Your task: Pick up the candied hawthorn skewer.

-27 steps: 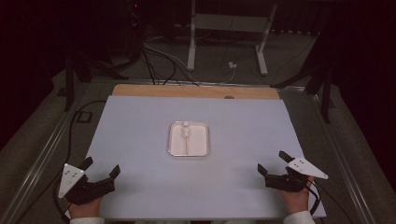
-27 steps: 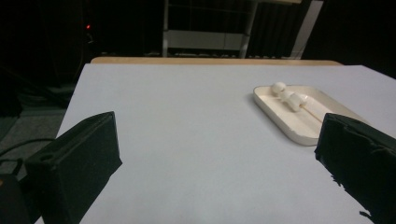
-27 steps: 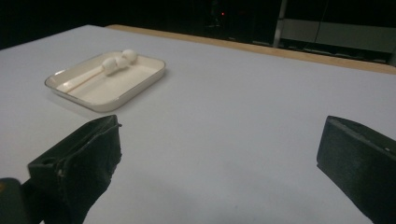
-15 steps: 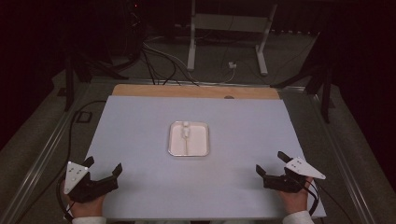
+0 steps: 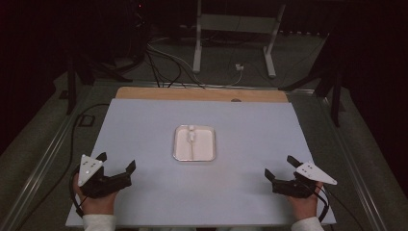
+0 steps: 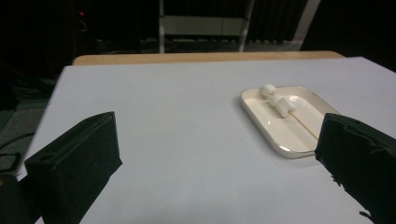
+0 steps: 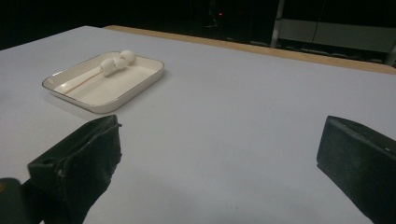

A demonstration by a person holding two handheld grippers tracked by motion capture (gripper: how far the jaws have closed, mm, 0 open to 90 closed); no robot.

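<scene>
A white rectangular tray lies at the middle of the pale sheet, holding a thin stick with white marshmallow-like pieces at its far end. My left gripper rests near the front left corner, open and empty. My right gripper rests near the front right, open and empty. The left gripper view has the tray and the white pieces ahead to the right of its wide-apart jaws. In the right gripper view the tray and pieces lie ahead to the left of its jaws.
The pale sheet covers the table; a wooden strip shows along the far edge. Beyond it are floor cables and a metal stand's legs. A metal rail runs along the left side.
My left gripper has shifted a little to the right and away from the front edge. The right gripper has stayed almost still. Both remain open.
</scene>
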